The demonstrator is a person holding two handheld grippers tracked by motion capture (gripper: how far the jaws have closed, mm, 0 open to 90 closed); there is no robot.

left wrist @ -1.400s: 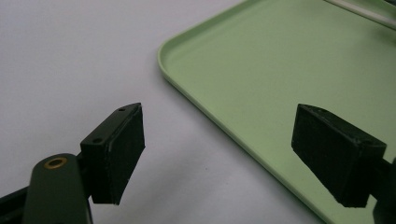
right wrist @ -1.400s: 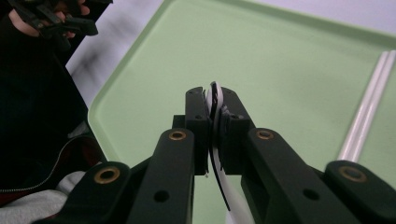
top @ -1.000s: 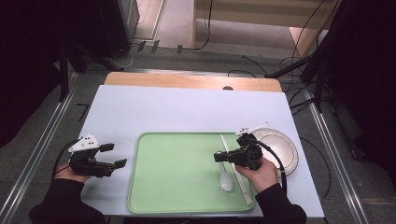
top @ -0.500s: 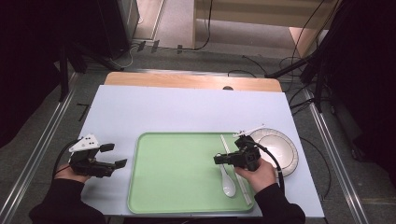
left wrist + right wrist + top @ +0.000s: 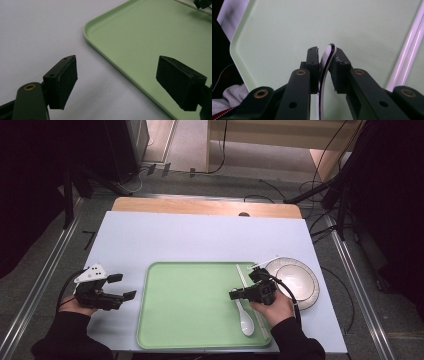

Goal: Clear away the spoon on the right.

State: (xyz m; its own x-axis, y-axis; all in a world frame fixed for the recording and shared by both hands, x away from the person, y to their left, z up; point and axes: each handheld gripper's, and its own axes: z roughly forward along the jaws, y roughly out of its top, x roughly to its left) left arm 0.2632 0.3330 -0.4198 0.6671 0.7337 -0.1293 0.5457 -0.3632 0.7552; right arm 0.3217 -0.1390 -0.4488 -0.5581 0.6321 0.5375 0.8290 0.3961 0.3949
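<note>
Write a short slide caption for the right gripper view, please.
Right tongs loosening around a white spoon over the green tray.

Glossy white spoon, matt green tray

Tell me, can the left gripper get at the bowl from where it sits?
Probably not directly: the left gripper sits off the tray's left edge, the bowl beyond its right edge, with the right gripper and spoon between.
</note>
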